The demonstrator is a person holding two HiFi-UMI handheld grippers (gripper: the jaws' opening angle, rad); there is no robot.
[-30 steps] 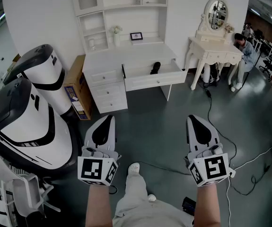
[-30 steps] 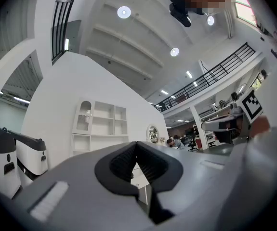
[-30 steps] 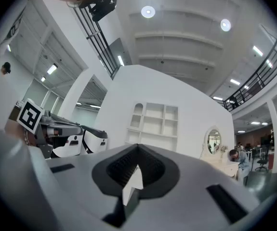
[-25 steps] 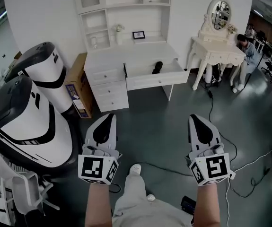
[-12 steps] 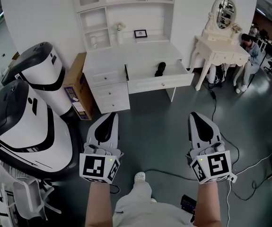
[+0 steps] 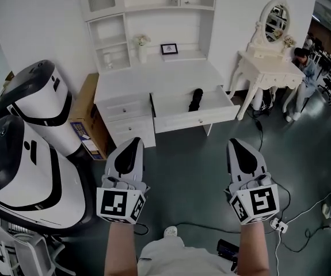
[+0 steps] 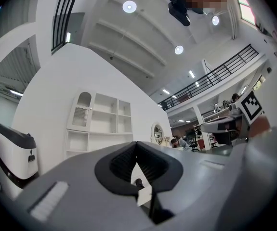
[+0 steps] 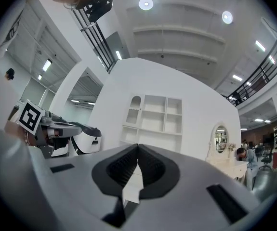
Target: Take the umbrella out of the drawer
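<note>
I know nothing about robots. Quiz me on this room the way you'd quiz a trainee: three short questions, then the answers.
1. True or false: the black folded umbrella lies in the open white drawer of the white desk.
2. What holds the umbrella? A, the left gripper; B, the right gripper; C, neither.
3. Fill the gap: both grippers' jaws are ____ and have nothing between them.

Key: 1 true. 2 C: both grippers are above the floor, short of the desk. 3 shut.
</note>
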